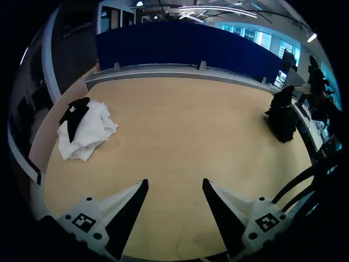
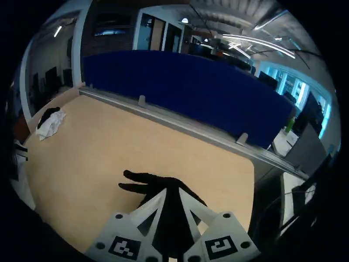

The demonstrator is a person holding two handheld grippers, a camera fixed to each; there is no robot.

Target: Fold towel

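My left gripper [image 1: 174, 185] hovers open above the bare wooden table [image 1: 187, 126], with nothing between its fingers. At the table's left side lies a crumpled white towel [image 1: 89, 131] with a black cloth [image 1: 76, 113] draped over it; the same pile [image 2: 50, 122] appears small at the far left in the right gripper view. My right gripper [image 2: 172, 191] is shut on a black towel [image 2: 157, 180], which spreads out on the table ahead of the fingertips. In the left gripper view that black towel [image 1: 281, 115] is bunched up at the table's right edge.
A blue partition [image 1: 187, 48] on a grey rail runs along the table's far edge. A dark chair frame [image 1: 305, 183] stands at the near right. Desks and monitors [image 2: 305, 118] lie beyond the partition on the right.
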